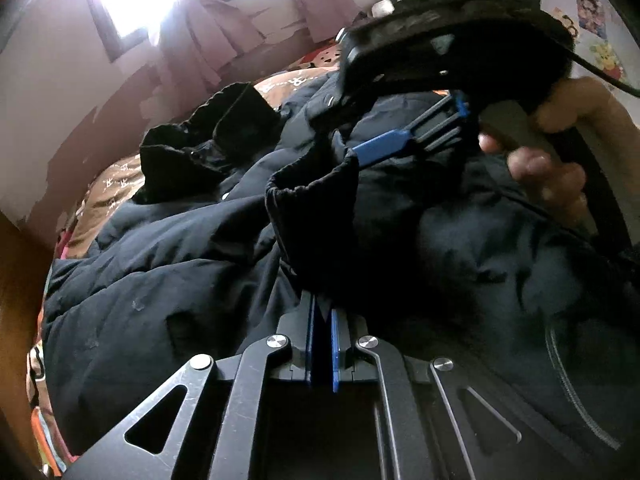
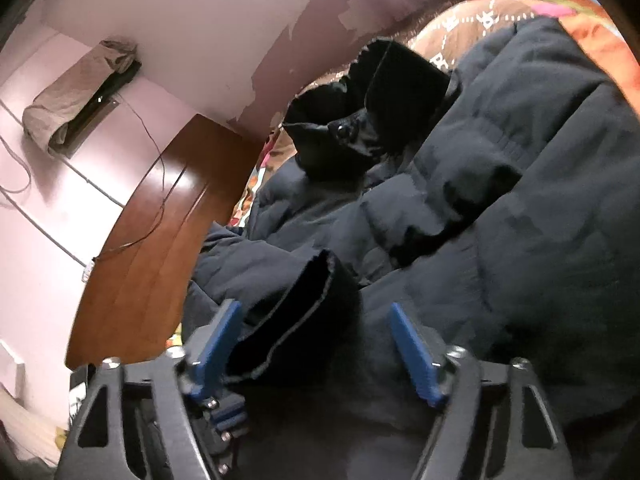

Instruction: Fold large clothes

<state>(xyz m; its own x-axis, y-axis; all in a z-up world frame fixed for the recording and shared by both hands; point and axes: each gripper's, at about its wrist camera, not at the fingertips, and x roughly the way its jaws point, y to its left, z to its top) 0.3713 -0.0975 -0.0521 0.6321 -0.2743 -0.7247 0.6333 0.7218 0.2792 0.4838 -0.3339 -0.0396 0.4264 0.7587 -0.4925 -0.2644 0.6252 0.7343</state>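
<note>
One dark padded jacket (image 1: 168,264) spread in a heap across a bed with a patterned cover (image 1: 116,184), collar (image 1: 208,132) bunched toward the far edge by the pink wall. One sleeve cuff (image 1: 312,192) lifted above the jacket's body. Left tool (image 1: 322,344) closed, blue pads pressed together on a pinch of the sleeve fabric below the cuff. Right tool (image 2: 316,340) half open, straddling the cuff (image 2: 304,312), pads apart and not yet pressing on it; held from behind by one bare hand (image 1: 560,160).

Likely handling: bulky and puffy, soft throughout, no stiffness to keep a crease, so folds apt to spring back unless pressed flat. Smooth shell probably slippery, light for its volume. Best purchase judged at the gathered, stitched cuff hem, at seams, or along the zip edge (image 1: 576,392), where the fabric is doubled and less prone to slide out of a pinch.

Count: one jacket, one cuff in view, two tools, one hand visible.
</note>
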